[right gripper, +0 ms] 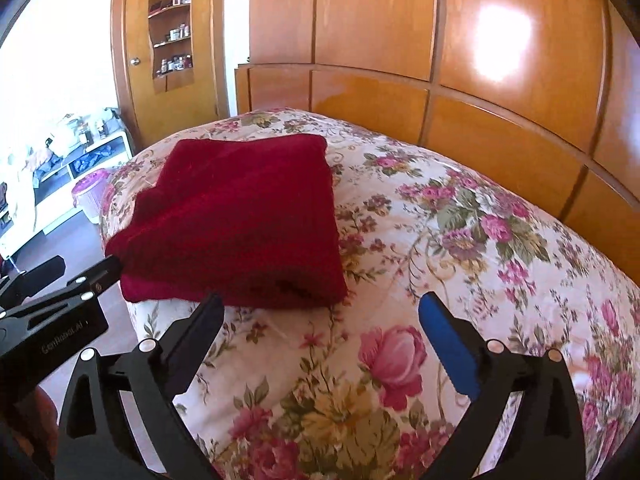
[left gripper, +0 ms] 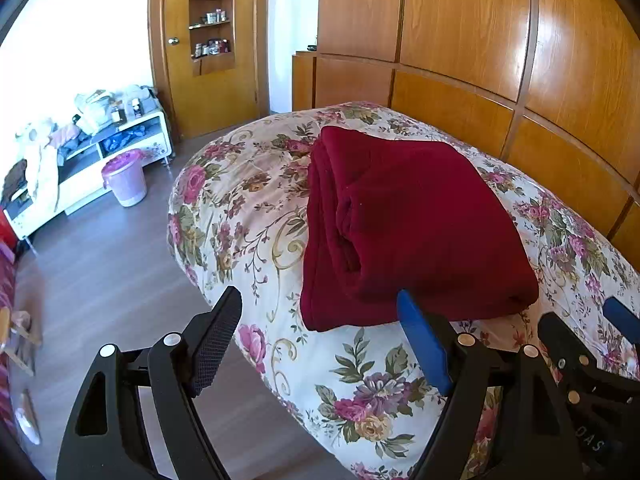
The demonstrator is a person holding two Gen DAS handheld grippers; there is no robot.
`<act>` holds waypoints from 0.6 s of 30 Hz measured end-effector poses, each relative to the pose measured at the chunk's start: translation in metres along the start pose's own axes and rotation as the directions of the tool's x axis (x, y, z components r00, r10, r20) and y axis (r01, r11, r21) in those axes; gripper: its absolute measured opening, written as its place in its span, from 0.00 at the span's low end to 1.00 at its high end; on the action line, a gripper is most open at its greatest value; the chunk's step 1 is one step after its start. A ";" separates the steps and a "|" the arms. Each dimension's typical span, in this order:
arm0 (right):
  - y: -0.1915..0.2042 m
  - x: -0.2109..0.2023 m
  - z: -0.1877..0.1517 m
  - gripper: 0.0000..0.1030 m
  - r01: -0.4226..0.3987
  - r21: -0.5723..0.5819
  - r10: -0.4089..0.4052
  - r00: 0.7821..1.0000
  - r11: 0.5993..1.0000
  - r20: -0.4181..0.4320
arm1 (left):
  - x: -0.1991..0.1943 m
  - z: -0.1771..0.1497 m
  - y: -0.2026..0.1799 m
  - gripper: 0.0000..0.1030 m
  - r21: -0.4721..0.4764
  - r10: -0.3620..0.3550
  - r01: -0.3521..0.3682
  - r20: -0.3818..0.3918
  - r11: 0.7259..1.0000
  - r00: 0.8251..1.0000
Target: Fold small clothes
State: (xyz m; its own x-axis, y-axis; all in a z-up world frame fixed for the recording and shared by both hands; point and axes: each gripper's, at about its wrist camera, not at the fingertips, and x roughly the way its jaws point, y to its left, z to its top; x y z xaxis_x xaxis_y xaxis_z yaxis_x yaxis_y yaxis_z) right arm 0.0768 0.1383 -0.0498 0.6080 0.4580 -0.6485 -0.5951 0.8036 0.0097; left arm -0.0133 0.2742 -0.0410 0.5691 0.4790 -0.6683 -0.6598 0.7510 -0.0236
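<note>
Left wrist view: plush crimson garment [left gripper: 416, 224] folded square on floral quilt [left gripper: 248, 200]; both jaws spread, empty.

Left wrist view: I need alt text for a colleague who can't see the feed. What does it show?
A dark red garment, folded into a thick rectangle, lies on a floral bedspread against a wooden headboard. The open left gripper hovers just short of its near edge, holding nothing. The right gripper's fingers show at the right edge.
</note>
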 end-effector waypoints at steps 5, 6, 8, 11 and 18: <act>-0.007 -0.001 -0.006 0.96 0.018 0.020 -0.018 1.000 1.000 -0.006 | -0.005 -0.002 -0.004 0.82 -0.001 0.007 -0.007 0.015 1.000 1.000; -0.007 -0.002 -0.006 0.96 0.023 0.020 -0.023 1.000 1.000 -0.003 | -0.006 -0.002 -0.005 0.82 0.002 0.009 -0.009 0.021 1.000 1.000; -0.007 -0.003 -0.005 0.96 0.027 0.019 -0.027 1.000 0.999 0.002 | -0.008 -0.002 -0.006 0.82 0.013 0.010 -0.010 0.029 1.000 1.000; -0.004 -0.004 -0.004 0.96 0.027 0.012 -0.027 1.000 1.000 0.007 | -0.009 -0.001 -0.006 0.82 0.009 0.003 -0.003 0.028 1.000 1.000; 0.002 -0.002 -0.005 0.96 0.030 -0.005 -0.030 1.000 1.000 0.001 | -0.009 -0.001 0.000 0.82 -0.003 0.005 -0.005 0.025 1.000 1.000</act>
State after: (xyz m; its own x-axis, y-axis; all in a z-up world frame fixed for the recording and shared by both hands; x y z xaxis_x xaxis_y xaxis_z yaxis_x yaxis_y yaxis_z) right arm 0.0724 0.1370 -0.0524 0.6264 0.4341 -0.6475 -0.5788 0.8153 -0.0134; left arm -0.0188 0.2692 -0.0356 0.5777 0.4943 -0.6496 -0.6644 0.7470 -0.0225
